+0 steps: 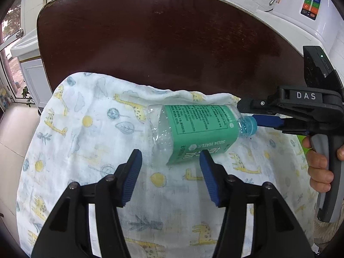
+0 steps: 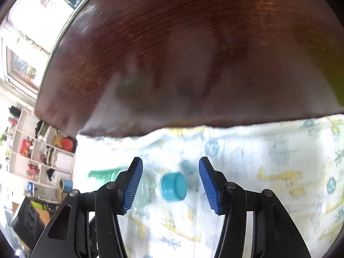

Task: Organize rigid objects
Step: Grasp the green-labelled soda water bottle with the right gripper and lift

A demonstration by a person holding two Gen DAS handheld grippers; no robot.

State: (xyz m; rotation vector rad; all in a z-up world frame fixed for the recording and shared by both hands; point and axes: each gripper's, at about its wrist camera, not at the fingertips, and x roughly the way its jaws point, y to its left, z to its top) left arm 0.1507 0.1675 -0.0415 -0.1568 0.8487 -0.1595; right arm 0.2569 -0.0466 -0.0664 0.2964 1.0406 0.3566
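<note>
A clear plastic soda-water bottle [image 1: 193, 129] with a green label and blue cap [image 1: 250, 126] lies on its side on a giraffe-print cloth [image 1: 96, 142]. My left gripper [image 1: 169, 178] is open and empty, just in front of the bottle's body. My right gripper [image 1: 249, 116] comes in from the right, its blue fingers either side of the cap. In the right wrist view the gripper [image 2: 169, 185] is open, with the cap [image 2: 173, 186] between the pads and not touching them; the bottle body [image 2: 103, 174] is mostly hidden behind the left finger.
The cloth covers the near part of a dark wooden round table [image 1: 163, 36]. A white appliance with a button panel [image 1: 311, 2] stands at the back right. A white shelf unit with clutter [image 2: 40, 154] stands off to the left, below table level.
</note>
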